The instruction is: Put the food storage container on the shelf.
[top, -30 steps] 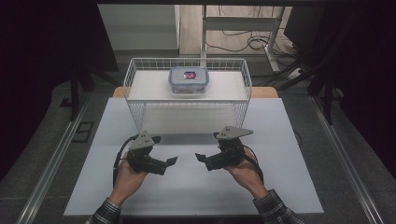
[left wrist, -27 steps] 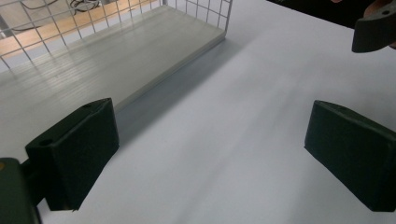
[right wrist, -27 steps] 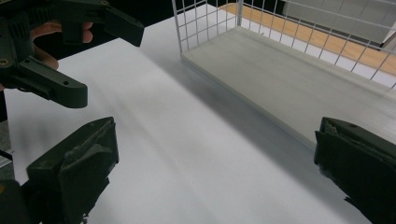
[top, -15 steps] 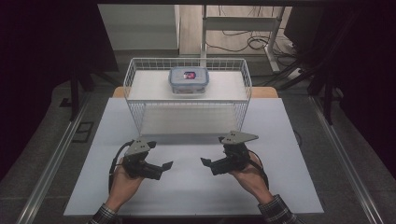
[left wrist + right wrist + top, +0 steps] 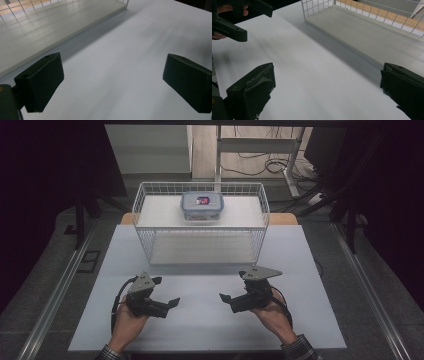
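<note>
A white wire basket stands at the middle back of the white table. A clear lidded container with something red and dark inside rests on the basket's upper shelf. My left gripper is held low in front of the basket, left of centre, and points right. Its jaws are wide apart over bare table, with nothing between them. My right gripper faces it from the right, open and holding nothing. The basket's floor board lies just ahead of it.
The other hand's gripper appears at the top left of the right gripper view. Metal rails run along both sides of the table. Cables lie on the floor beyond it, beside a table leg frame.
Both hands have drawn their grippers back toward the near edge of the table, away from the basket. Both stay open.
</note>
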Demonstrator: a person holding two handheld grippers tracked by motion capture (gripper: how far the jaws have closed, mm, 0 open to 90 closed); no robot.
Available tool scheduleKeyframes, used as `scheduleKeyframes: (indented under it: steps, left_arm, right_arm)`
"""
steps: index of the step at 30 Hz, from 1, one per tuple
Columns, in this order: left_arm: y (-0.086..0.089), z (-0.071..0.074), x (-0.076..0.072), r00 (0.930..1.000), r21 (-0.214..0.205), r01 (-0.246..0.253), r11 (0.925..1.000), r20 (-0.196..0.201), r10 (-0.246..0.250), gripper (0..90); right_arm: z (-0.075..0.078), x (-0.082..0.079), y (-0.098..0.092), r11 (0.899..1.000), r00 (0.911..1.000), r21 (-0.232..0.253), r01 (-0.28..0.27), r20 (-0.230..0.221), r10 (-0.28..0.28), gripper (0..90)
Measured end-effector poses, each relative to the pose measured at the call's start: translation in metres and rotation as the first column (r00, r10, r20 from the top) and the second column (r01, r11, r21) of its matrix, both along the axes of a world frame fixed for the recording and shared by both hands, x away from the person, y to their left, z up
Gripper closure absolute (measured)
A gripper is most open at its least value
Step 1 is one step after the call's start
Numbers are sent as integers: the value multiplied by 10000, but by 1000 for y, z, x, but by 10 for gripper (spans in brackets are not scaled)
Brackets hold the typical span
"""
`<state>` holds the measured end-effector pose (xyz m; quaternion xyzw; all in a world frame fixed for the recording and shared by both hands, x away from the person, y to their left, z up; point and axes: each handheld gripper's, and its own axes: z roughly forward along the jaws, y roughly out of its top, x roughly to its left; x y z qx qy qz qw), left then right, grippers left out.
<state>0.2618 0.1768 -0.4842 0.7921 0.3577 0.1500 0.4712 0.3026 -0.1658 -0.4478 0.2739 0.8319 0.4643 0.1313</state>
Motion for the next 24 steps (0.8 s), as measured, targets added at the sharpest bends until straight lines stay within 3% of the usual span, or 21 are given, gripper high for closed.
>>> scheduleKeyframes:
  steps: [24]
  left_arm:
    - [8, -12, -13, 9996, 155, -199, 9997, -181, 202, 31]
  right_arm:
    - [-20, -13, -24, 9984, 9991, -380, 422, -84, -425, 0]
